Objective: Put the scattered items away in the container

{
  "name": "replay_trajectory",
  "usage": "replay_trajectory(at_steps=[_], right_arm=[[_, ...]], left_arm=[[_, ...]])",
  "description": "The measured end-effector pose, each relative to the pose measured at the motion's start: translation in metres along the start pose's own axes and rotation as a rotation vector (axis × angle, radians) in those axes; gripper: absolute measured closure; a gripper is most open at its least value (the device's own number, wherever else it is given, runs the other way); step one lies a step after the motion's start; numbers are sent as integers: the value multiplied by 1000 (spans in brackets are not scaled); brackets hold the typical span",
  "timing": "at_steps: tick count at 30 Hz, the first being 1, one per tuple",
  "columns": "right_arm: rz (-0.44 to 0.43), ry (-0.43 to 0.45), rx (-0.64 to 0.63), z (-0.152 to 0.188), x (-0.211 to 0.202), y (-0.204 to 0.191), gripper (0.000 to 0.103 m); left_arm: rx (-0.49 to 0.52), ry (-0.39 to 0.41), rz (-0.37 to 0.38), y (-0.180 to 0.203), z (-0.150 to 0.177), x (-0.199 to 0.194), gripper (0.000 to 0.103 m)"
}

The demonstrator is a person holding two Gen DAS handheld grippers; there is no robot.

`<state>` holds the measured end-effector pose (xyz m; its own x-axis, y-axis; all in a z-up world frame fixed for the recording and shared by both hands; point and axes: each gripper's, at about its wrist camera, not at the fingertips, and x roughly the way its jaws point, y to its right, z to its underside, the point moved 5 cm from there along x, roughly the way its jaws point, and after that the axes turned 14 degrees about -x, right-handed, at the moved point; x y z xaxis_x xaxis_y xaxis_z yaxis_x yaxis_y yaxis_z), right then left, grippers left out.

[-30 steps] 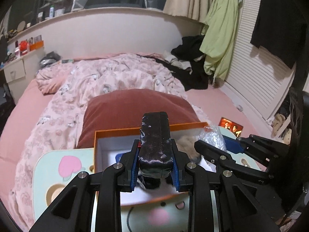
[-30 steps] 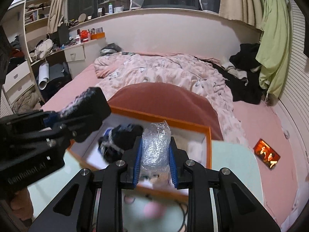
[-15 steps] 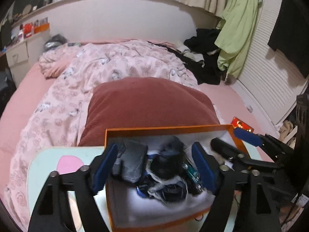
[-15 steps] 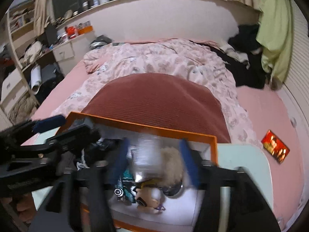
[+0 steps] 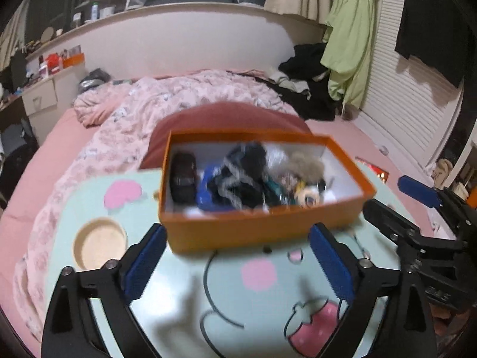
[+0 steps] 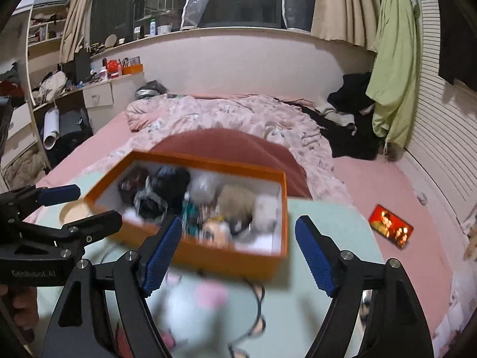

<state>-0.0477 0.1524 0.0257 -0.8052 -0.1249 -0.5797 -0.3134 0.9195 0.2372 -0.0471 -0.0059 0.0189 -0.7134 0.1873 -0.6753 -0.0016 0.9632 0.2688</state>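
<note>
Motion blur smears the orange box (image 6: 226,253) and its jumbled contents (image 5: 238,179) beyond telling.

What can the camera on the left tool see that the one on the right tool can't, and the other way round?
Only the left view shows the pink strawberry drawn on the tray. Only the right view shows the shelves and the rolled paper beside the bed. Both show the orange box full of items, the red pillow, the green garment, and both open tools, left and right.

Count: one orange box (image 5: 262,226) on the tray table (image 5: 184,292); inside it, several jumbled items, blurred, number not resolvable. One red pillow (image 5: 226,116) behind box. Two grippers.
</note>
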Motion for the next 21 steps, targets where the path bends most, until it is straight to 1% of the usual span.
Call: replay_trajectory(at_steps=[3, 5, 7, 8, 9, 10, 12, 13, 14, 15, 16, 21], right_arm=[[-29, -33, 13, 19, 2, -8, 23], [-43, -83, 26, 31, 13, -14, 23], [-66, -120, 24, 39, 23, -20, 23], [-72, -149, 16, 44, 30, -24, 23], [-77, -174, 13, 48, 35, -26, 23], [-89, -200, 18, 52, 41, -27, 23], [-126, -250, 41, 59, 51, -25, 22], [-141, -278, 59, 63, 57, -22, 14], [-118, -304, 66, 66, 61, -18, 1], [-103, -328, 79, 69, 64, -14, 0], [-92, -333, 87, 69, 66, -12, 0], [-83, -331, 90, 70, 65, -11, 0]], left_arm=[[-12, -84, -65, -7, 14, 24, 4], [-24, -122, -80, -10, 19, 36, 4], [-24, -160, -122, -12, 24, 48, 4], [-3, -158, -164, -11, 25, 51, 3], [6, -166, -187, -11, 26, 53, 0], [10, -164, -203, -11, 24, 54, 0], [-14, -160, -213, -16, 22, 55, 0], [-20, -158, -218, -17, 23, 55, 0], [-24, -156, -222, -17, 22, 56, 0], [-26, -155, -225, -18, 23, 56, 0], [-29, -154, -227, -19, 22, 56, 0], [-38, -151, -237, -21, 23, 59, 0]])
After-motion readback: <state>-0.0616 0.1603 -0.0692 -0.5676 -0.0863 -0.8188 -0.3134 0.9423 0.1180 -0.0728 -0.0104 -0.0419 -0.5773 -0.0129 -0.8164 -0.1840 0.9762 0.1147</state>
